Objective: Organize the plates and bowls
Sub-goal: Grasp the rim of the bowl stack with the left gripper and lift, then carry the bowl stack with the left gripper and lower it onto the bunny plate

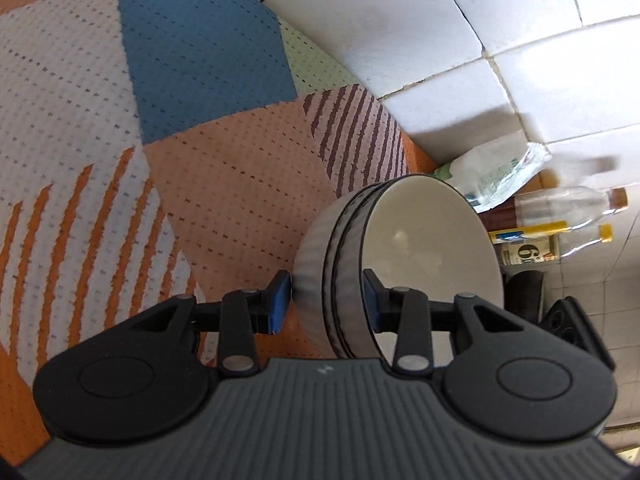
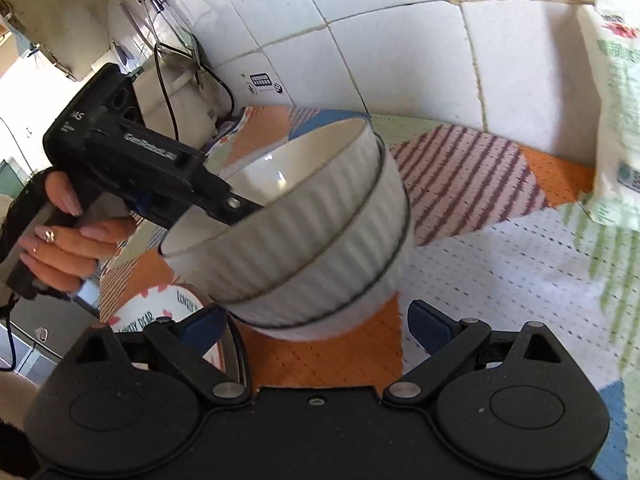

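A stack of white ribbed bowls (image 1: 420, 248) with dark rims is clamped by my left gripper (image 1: 326, 298), one finger inside the top bowl and one against the outer wall. The stack (image 2: 316, 232) hangs tilted above the patterned mat in the right wrist view, where the left gripper (image 2: 224, 204) grips its rim. My right gripper (image 2: 316, 326) is open and empty just below and in front of the stack. A plate printed "Lovely Bear" (image 2: 160, 312) lies on the mat at lower left, partly hidden by the right gripper.
A mat of orange, blue, white and striped patches (image 1: 120, 120) covers the counter against a white tiled wall (image 1: 400, 20). Plastic bottles (image 1: 568, 208) and a clear bag (image 1: 496, 176) stand at the right. A printed bag (image 2: 616, 120) leans on the wall. Cables (image 2: 168, 80) hang at left.
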`<state>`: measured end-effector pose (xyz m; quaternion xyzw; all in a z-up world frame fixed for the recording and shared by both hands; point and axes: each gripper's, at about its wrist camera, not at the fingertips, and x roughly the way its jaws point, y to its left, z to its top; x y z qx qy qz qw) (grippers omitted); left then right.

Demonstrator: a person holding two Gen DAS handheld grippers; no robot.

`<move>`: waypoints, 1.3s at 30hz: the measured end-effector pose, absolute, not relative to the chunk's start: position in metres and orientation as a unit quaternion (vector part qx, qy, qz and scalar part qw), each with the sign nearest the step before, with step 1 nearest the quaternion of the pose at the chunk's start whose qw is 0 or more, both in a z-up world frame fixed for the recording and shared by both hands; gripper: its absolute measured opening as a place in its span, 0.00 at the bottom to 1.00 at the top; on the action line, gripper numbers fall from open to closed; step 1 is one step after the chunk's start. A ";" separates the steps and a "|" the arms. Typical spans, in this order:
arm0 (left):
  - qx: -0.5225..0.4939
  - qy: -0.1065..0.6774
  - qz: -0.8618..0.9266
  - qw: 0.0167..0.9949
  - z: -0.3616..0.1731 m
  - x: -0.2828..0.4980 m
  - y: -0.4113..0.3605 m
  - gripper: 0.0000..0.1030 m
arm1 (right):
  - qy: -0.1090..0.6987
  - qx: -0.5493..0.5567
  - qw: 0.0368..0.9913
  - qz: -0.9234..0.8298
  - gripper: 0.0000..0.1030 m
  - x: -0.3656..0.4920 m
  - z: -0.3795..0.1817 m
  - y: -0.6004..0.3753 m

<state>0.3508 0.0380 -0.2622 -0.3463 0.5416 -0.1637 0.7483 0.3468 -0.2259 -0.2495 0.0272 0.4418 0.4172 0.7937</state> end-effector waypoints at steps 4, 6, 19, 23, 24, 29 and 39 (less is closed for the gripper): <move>-0.335 0.527 -0.181 0.760 -0.264 0.349 0.039 0.35 | 0.426 0.031 0.806 0.410 1.00 0.344 -0.253 -0.214; -0.358 0.523 -0.171 0.754 -0.267 0.347 0.043 0.34 | 0.421 0.032 0.810 0.408 1.00 0.343 -0.254 -0.211; -0.325 0.512 -0.169 0.777 -0.258 0.344 0.040 0.35 | 0.413 0.049 0.803 0.427 1.00 0.350 -0.259 -0.215; -0.293 0.508 -0.163 0.793 -0.245 0.338 0.031 0.35 | 0.403 0.036 0.813 0.417 1.00 0.343 -0.256 -0.213; -0.285 0.507 -0.165 0.797 -0.241 0.337 0.030 0.35 | 0.399 0.033 0.817 0.416 1.00 0.340 -0.254 -0.212; -0.269 0.510 -0.166 0.800 -0.219 0.333 0.025 0.35 | 0.384 0.026 0.828 0.408 1.00 0.330 -0.238 -0.213; -0.224 0.505 -0.192 0.811 -0.158 0.306 0.012 0.35 | 0.358 0.036 0.852 0.380 1.00 0.284 -0.184 -0.218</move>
